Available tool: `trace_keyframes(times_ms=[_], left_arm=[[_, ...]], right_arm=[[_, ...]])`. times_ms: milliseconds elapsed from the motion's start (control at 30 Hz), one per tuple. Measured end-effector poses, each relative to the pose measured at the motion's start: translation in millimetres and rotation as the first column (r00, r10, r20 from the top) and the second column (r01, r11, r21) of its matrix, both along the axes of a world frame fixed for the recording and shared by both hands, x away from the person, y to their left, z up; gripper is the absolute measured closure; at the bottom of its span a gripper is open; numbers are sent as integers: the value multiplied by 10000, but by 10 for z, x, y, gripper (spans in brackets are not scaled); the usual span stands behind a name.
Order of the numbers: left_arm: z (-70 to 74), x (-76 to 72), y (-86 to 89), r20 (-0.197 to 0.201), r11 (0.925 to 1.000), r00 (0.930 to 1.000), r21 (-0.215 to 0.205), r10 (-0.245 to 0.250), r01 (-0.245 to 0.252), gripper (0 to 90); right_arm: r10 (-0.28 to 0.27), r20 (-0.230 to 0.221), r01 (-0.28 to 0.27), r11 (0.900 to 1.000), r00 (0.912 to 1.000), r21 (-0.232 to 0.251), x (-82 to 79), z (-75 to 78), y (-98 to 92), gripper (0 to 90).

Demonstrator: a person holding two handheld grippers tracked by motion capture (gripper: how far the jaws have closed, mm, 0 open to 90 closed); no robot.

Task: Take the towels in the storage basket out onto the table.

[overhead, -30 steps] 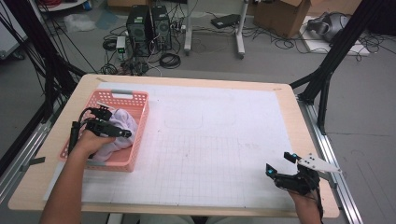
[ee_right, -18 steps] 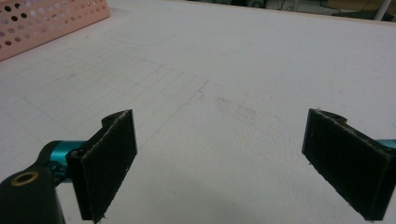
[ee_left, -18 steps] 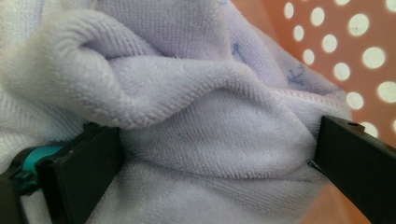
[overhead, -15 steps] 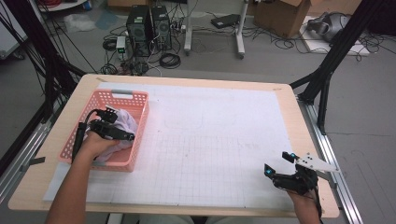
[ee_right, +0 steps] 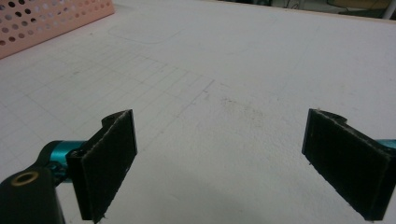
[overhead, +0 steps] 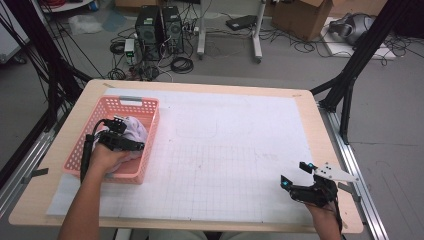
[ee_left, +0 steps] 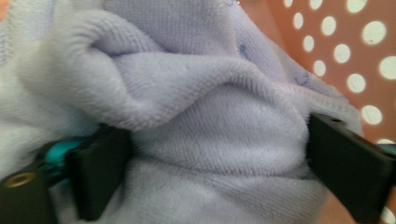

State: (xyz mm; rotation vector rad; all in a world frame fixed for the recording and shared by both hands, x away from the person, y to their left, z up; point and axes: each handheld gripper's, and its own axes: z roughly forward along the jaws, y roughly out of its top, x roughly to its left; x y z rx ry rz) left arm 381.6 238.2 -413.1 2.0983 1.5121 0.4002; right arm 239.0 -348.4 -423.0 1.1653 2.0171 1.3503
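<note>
Left claw (overhead: 121, 134) has dropped deeper into the basket (overhead: 131, 105) at the worktop's left edge; jaws apart, straddling a fold of the towel (ee_left: 210, 135) inside, not yet clamped. Grasp looks imminent. Right claw (overhead: 300, 176) idle, apart, near right corner

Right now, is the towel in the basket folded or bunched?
Bunched. The pale lavender towel lies in rumpled rolls inside the pink basket, and the left gripper straddles one roll with its jaws wide.
</note>
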Motion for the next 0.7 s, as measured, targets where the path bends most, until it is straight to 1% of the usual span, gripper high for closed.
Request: trace_keyframes(times_ms=[67, 100, 133, 167, 200, 233, 267, 333, 400, 433, 467, 500, 533, 567, 600, 667, 700], left_arm=[[26, -17, 25, 6, 9999, 10000, -143, -17, 17, 264], [38, -23, 35, -23, 9998, 10000, -205, -72, 72, 370], [48, -23, 39, -35, 9997, 9999, -215, -109, 109, 370], [60, -20, 45, -47, 9997, 9998, -166, -196, 196, 449], [72, -19, 53, -77, 9994, 9997, -238, -247, 245, 449], [81, -20, 66, -82, 9991, 9996, -341, -252, 249, 513], [93, -20, 86, -65, 9986, 9996, -444, -274, 271, 513], [119, -24, 121, -9, 9970, 9998, -750, -176, 174, 573], [145, -31, 154, 166, 9950, 9999, -1000, -35, 51, 635], [159, -34, 179, 300, 9932, 9995, -1162, 96, -61, 642], [180, -41, 206, 490, 9901, 9982, -1379, 352, -281, 642], [195, -46, 225, 632, 9878, 9970, -1517, 445, -344, 648], [221, -55, 249, 854, 9846, 9945, -1688, 606, -455, 651], [243, -63, 269, 1050, 9788, 9921, -1993, 688, -468, 653], [275, -79, 292, 1385, 9740, 9874, -2223, 759, -437, 655], [314, -100, 327, 1723, 9667, 9818, -2537, 799, -342, 655], [329, -108, 340, 1816, 9647, 9803, -2618, 780, -283, 655]], right_arm=[[65, 15, -65, 10000, 10000, -40, 4, 3, 5, 88], [33, -57, -33, 10000, 10000, 22, 10, -2, -2, 88], [33, -57, -33, 10000, 10000, 22, 10, -2, -2, 88], [1, -99, -1, 10000, 10000, -4, 17, -9, -13, 88], [1, -99, -1, 10000, 10000, -4, 17, -9, -13, 88], [-13, -130, 13, 10000, 9999, -12, 16, -11, -15, 88], [-13, -130, 13, 10000, 9999, -12, 16, -11, -15, 88], [-24, -151, 24, 10000, 9999, 9, 7, -6, -17, 88], [-48, -110, 48, 10000, 9999, 33, 0, -1, -22, 89], [-62, -117, 63, 10000, 9999, 61, -8, 1, -28, 89], [-62, -117, 63, 10000, 9999, 61, -8, 1, -28, 89], [-98, -110, 99, 9999, 9999, 80, -12, 1, -34, 89], [-89, -115, 90, 9999, 9999, 93, -14, 1, -37, 89], [-100, -83, 100, 9999, 9999, 76, -16, 1, -42, 89], [-136, -103, 137, 9999, 9999, 101, -19, 1, -44, 89], [-173, -136, 175, 9998, 9998, 106, -22, 0, -51, 89], [-180, -155, 182, 9998, 9997, 109, -25, -1, -51, 89]])
